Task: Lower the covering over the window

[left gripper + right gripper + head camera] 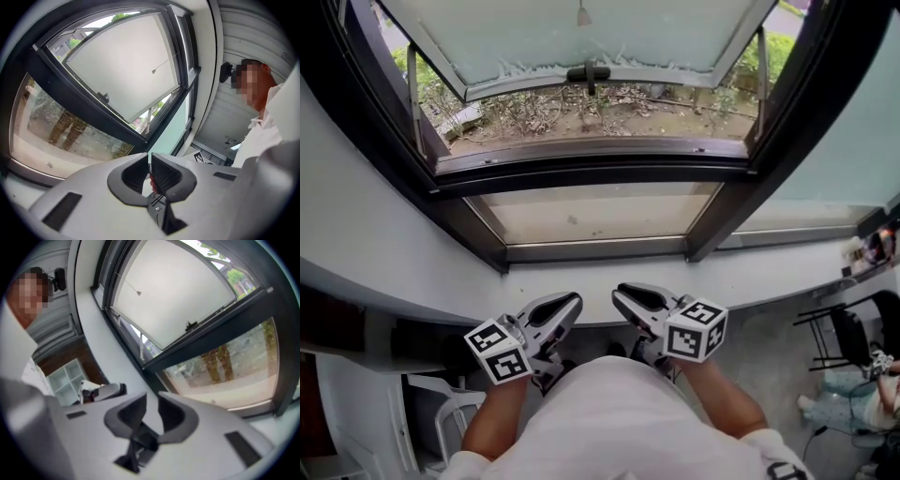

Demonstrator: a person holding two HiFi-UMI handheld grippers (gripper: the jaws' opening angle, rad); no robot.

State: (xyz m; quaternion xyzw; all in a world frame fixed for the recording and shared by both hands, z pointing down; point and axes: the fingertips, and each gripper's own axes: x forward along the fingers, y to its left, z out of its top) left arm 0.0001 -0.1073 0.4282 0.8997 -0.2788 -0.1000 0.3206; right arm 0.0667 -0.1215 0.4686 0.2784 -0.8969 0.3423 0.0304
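A large dark-framed window (591,169), upper sash tilted open, stands uncovered; the blind seems rolled up above it, out of view, so the whole task remains. Below the window, the left gripper (569,302) has its jaws pressed together and the right gripper (622,296) has them slightly spread, both empty. The gripper views show the blind's thin pull cord (153,71) across the sash; the head view shows only its end weight.

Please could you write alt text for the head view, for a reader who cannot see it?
Seen from above, a person holds the left gripper and right gripper, both empty, close to the body below a white windowsill. Ahead, a dark-framed window stands tilted open outward, with a small pull hanging at its top.
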